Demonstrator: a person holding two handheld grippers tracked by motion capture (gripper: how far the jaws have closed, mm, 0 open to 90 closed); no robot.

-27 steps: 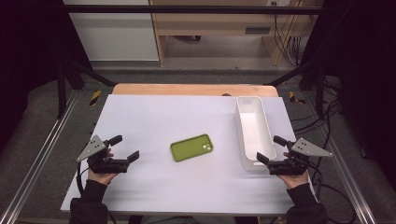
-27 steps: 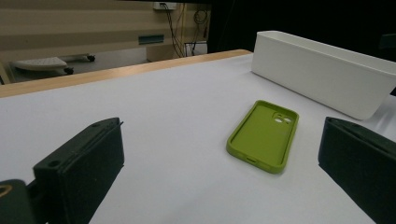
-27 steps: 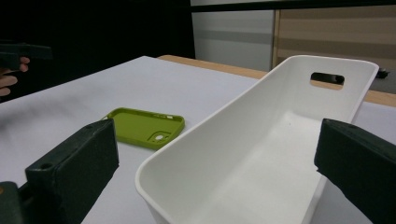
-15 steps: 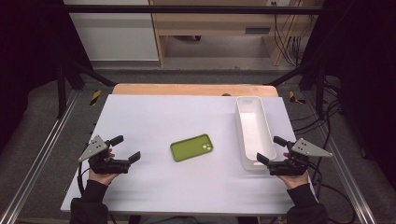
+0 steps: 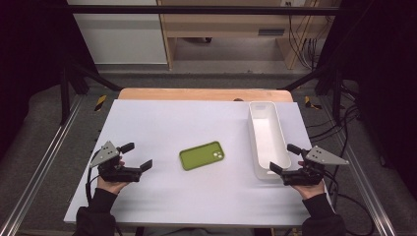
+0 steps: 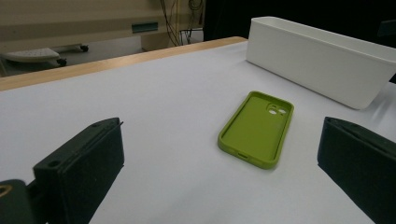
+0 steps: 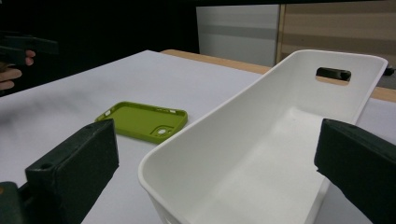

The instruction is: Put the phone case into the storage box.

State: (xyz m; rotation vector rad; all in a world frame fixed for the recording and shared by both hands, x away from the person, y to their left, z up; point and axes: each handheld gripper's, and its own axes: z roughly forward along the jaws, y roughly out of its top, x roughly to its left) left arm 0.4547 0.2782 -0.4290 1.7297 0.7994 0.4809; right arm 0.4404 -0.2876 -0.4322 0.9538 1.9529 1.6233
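Note:
A green phone case (image 5: 201,155) lies hollow side up near the middle of the white table (image 5: 187,123); it also lies ahead in the left gripper view (image 6: 257,128) and to the left in the right gripper view (image 7: 142,120). A long white bin (image 5: 268,138) stands at the table's right, with nothing inside it (image 7: 261,154). My left gripper (image 5: 136,156) rests low at the left, open, pointing toward the case with nothing between its jaws. My right gripper (image 5: 285,158) is open at the bin's near end, its jaws standing either side of that end.
A wooden strip (image 5: 201,94) runs along the table's far edge. Cables (image 5: 344,123) lie on the floor at the right. Metal rails (image 5: 44,162) flank the table. Wide bare surface surrounds the case.

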